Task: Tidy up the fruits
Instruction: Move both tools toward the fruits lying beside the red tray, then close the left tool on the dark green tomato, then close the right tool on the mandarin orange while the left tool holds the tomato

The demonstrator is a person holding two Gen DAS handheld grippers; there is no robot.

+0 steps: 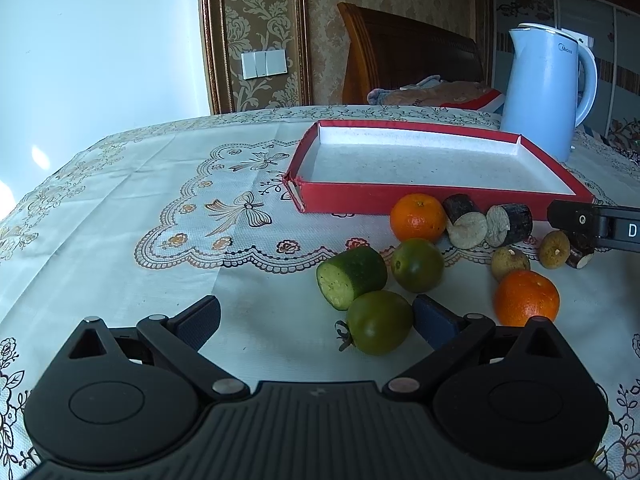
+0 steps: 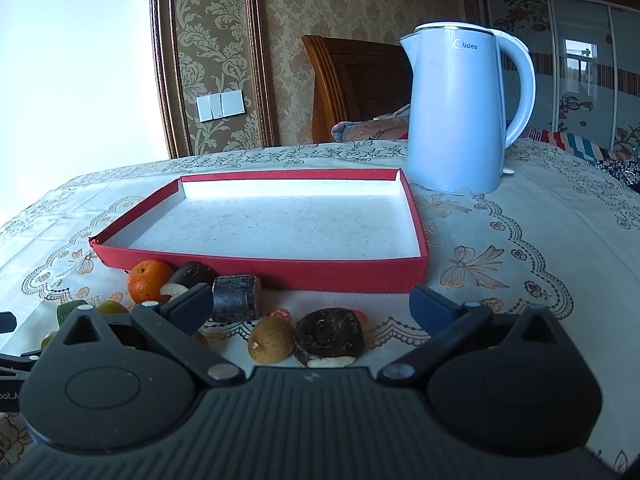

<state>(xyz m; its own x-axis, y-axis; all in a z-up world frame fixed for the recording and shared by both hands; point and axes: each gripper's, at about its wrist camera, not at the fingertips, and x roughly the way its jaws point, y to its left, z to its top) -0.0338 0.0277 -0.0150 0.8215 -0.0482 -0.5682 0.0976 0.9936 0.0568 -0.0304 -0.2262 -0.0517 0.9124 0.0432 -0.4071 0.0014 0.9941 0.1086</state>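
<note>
1. Left wrist view: the left gripper (image 1: pixel 316 320) hangs wide and empty near a green tomato (image 1: pixel 378 322); oranges, cucumber and other fruits lie on the tablecloth (image 1: pixel 120 200) beside the empty red tray (image 1: pixel 400 198), likely their destination.
2. Right wrist view: the right gripper (image 2: pixel 312 304), wide and empty, frames a brown fruit (image 2: pixel 271 339) before the tray.

A home bedroom.
Behind the kettle (image 2: pixel 460 120): a wooden headboard (image 2: pixel 352 88), damask wallpaper (image 2: pixel 288 40), and sliding wardrobe doors (image 2: pixel 580 72).

Damask wallpaper (image 2: pixel 292 40), wood headboard (image 1: pixel 408 60), bright window (image 1: pixel 100 40) w/ daylight.
</note>
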